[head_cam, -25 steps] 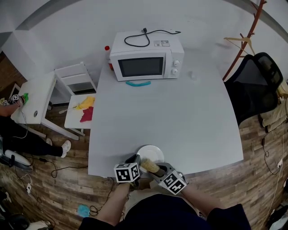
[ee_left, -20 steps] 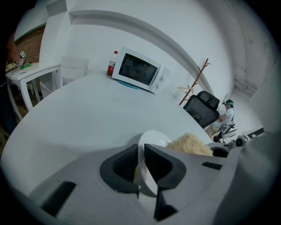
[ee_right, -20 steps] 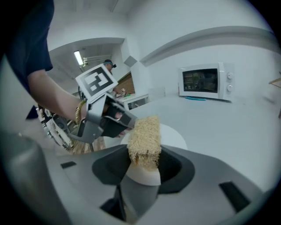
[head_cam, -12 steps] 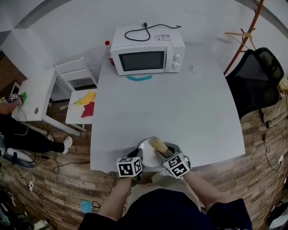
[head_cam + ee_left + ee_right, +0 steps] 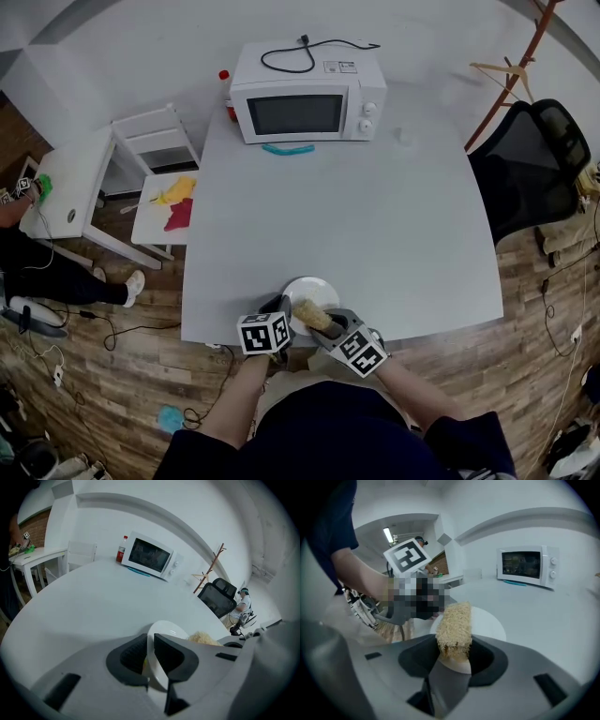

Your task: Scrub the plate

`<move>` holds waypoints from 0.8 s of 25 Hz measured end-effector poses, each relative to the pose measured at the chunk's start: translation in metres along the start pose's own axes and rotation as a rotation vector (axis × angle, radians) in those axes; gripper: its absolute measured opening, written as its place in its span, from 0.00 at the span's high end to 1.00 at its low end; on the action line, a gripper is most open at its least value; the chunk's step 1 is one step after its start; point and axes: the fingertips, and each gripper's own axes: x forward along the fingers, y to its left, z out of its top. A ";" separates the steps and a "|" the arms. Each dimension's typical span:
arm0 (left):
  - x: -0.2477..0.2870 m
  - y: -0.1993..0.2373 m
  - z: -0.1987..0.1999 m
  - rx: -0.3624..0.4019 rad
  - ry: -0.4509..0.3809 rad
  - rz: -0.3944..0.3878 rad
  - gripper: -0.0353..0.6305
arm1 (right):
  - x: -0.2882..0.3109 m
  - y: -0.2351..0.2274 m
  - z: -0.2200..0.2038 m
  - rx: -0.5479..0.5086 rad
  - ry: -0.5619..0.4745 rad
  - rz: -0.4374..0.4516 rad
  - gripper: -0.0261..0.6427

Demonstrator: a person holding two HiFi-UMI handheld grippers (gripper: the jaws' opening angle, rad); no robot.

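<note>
A small white plate point(image 5: 317, 292) lies at the near edge of the white table point(image 5: 375, 216). My left gripper point(image 5: 279, 323) is shut on the plate's near-left rim; in the left gripper view the rim point(image 5: 159, 641) passes between the dark pads. My right gripper point(image 5: 323, 326) is shut on a tan scrubbing sponge point(image 5: 309, 313), which rests on the plate's near side. In the right gripper view the sponge point(image 5: 453, 629) sticks up between the jaws, with the plate point(image 5: 487, 624) right behind it.
At the table's far side stand a white microwave point(image 5: 305, 101), a teal strip point(image 5: 288, 148) in front of it and a red-capped bottle point(image 5: 224, 105) at its left. A white stool with coloured cloths point(image 5: 169, 208) stands left, a black chair point(image 5: 539, 164) right.
The sponge swept from the plate's near side out to its far part half a second ago and has come back toward me. The left gripper has kept its hold on the rim.
</note>
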 end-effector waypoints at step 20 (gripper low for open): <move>0.000 0.007 0.001 0.013 0.009 0.001 0.87 | -0.006 -0.069 0.024 0.025 -0.031 -0.196 0.70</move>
